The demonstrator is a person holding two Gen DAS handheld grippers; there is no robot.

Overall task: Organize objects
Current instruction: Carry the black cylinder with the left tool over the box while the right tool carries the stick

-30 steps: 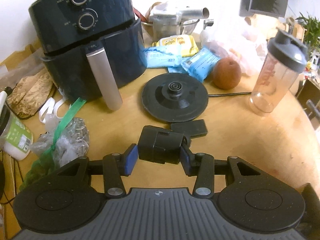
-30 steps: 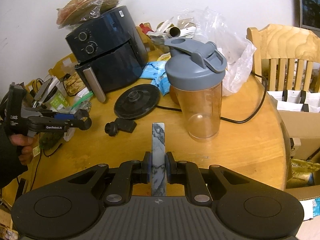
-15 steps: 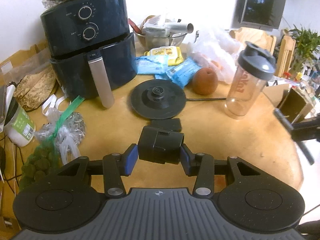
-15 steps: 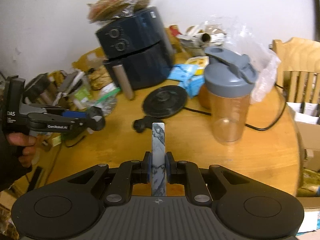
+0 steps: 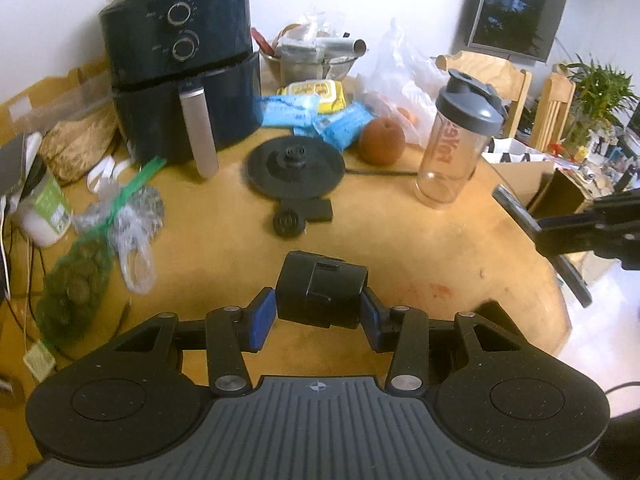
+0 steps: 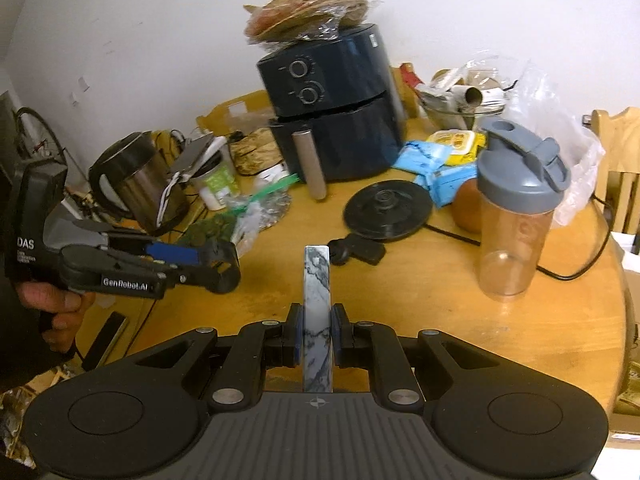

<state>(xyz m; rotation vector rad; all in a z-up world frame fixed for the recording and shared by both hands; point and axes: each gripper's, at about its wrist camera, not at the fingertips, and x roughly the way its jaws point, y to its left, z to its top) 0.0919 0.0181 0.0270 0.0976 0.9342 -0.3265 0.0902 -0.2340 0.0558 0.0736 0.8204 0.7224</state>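
Two grippers are both loaded above the round wooden table, so whichever piece gets set down next needs a bare patch of wood, and that patch lies in the lower middle of both views. Clutter fills the upper half of the left wrist frame: the air fryer at upper left, the kettle base at centre, the shaker bottle at upper right. A small black mount lies just below the kettle base, directly ahead of the left gripper.

Between the blue pads of the left gripper sits a black boxy block, clamped across its width, its long side running left to right across the frame and held above the wood. In the right wrist view the right gripper is closed on a thin marble-patterned slab, held edge-on, its long axis pointing straight up the frame toward the mount.

Judging by position, the left gripper is nearer the open wood, while the right one comes in from the table's edge at the right of the left wrist frame.
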